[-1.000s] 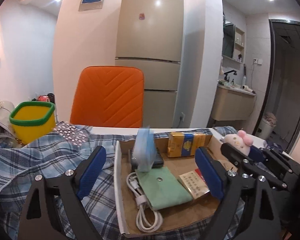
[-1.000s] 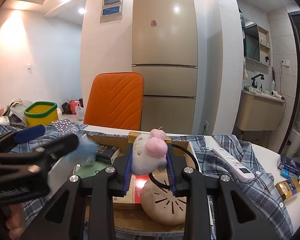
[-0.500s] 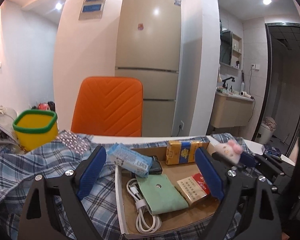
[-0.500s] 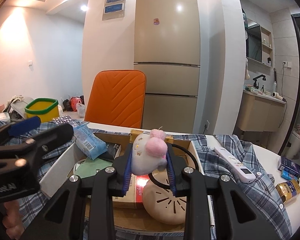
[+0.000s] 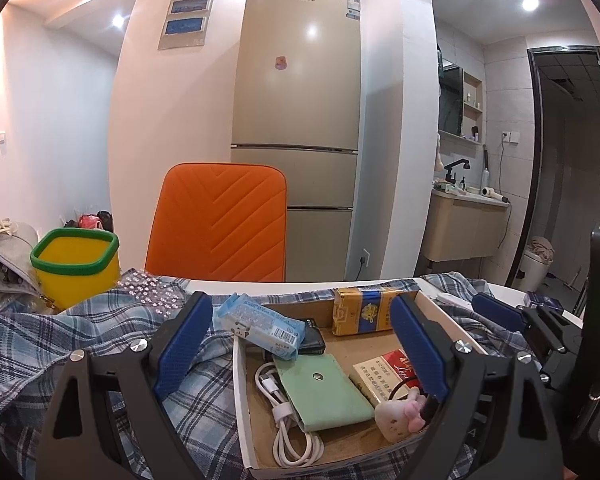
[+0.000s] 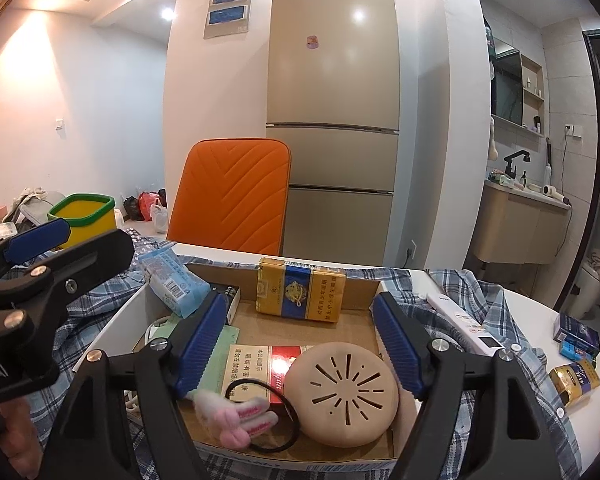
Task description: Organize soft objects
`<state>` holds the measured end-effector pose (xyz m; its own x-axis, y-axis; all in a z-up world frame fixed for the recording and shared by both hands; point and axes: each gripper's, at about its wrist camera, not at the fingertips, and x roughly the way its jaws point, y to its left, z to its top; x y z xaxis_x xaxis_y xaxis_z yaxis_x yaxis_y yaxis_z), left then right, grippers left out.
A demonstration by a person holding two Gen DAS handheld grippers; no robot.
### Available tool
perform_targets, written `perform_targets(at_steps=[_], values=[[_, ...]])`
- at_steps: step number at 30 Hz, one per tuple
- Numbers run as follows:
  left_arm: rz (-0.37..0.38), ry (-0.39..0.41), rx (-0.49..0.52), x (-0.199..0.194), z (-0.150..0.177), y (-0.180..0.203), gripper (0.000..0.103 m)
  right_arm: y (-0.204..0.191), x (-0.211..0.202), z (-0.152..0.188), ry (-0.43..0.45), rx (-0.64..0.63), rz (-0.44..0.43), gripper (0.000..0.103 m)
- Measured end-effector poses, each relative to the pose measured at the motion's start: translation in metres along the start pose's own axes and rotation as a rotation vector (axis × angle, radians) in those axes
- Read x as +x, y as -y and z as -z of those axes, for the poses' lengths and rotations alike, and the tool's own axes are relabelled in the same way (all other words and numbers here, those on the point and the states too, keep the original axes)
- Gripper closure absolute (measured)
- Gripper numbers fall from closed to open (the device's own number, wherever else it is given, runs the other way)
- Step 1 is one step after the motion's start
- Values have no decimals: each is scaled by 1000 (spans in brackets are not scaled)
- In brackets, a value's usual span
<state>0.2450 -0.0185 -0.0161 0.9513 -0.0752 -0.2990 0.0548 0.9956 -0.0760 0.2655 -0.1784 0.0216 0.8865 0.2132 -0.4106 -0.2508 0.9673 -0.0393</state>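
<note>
Right wrist view showed the change best: the right gripper point(image 6: 300, 340) had just been opening, and its jaws stood wide with nothing between the pads. The plush toy point(image 6: 240, 420) that had been pinched between them half a second earlier lay below and just in front of the left jaw, blurred, on the floor of the cardboard box point(image 6: 112, 332) beside its black hair band point(image 6: 290, 426). The left gripper point(image 5: 300, 344) also gaped wide and empty; the tissue pack point(image 5: 260, 324), upright between its jaws a second before, rested tilted over the box's far left corner. I judged both soft things delivered.
</note>
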Motion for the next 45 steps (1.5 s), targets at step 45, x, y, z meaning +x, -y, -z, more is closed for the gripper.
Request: perform_targets(at_steps=[45], values=[[23, 331, 60, -195, -7, 15, 0, 26, -262, -29, 388, 72, 154, 0]])
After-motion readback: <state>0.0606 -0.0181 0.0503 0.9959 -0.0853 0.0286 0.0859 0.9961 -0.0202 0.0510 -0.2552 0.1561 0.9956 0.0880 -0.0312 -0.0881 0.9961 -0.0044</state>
